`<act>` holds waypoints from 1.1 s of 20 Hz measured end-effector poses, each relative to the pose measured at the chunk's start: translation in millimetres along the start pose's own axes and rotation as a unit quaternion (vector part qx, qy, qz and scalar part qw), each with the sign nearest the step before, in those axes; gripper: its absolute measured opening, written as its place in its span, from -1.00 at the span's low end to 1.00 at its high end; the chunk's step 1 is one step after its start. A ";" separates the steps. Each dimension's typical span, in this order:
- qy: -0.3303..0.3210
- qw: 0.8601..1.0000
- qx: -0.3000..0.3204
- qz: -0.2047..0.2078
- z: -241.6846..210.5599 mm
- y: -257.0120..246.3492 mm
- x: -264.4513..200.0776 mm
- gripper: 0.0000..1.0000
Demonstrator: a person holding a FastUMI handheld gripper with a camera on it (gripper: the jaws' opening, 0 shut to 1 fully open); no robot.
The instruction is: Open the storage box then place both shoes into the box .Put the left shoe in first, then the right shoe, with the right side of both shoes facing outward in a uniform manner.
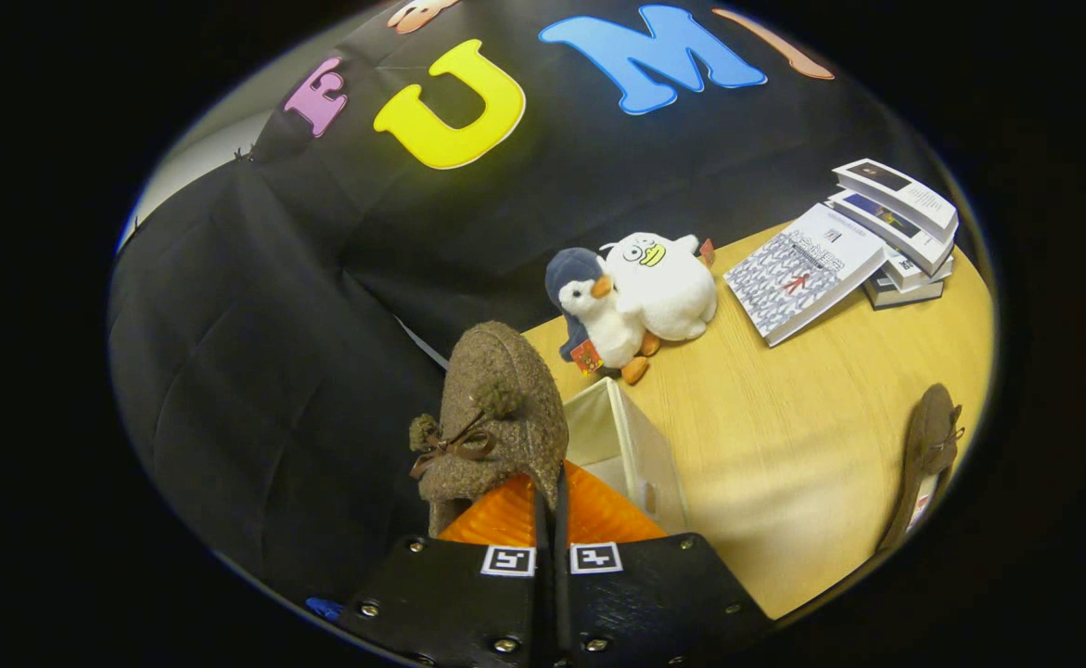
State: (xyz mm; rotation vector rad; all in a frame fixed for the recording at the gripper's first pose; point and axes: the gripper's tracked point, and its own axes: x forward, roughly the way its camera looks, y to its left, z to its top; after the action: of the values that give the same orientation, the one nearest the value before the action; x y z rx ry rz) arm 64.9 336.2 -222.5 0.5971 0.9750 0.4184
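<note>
My claw (550,520) is clamped on one brown shoe (496,417) above the open storage box (631,445); the other shoe (927,455) waits on the bench (784,445), far right.

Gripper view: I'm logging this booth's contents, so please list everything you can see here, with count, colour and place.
Held shoe: one, brown with a bow, pinched between the fingers above the box.
Storage box: one, white, open, just ahead of the fingers.
Second shoe: one, brown, on the table far from the box.
Plush toys: two, white and blue-white, beyond the box.
Books: a small stack, beside the toys.
Table: one, light wood.
Gripper: one, shut on the shoe.
</note>
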 end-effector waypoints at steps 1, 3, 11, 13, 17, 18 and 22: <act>0.004 1.000 -0.001 -0.002 -5.8 1.5 6.2 -1.00; 0.012 1.000 -0.001 -0.006 -17.5 2.0 16.6 -1.00; 0.047 0.998 -0.008 -0.031 -60.5 -2.0 55.2 -1.00; 0.055 0.998 -0.013 -0.036 -68.0 -2.6 62.1 -1.00; 0.075 0.996 -0.017 -0.041 -83.8 -2.2 75.9 -1.00; 0.080 0.996 -0.019 -0.044 -87.8 -2.9 79.1 -0.99; 0.101 0.994 -0.030 -0.037 -100.9 4.5 86.3 -0.95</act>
State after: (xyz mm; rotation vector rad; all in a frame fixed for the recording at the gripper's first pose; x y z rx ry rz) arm 21.1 417.9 -317.7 0.4673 1.1703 0.4462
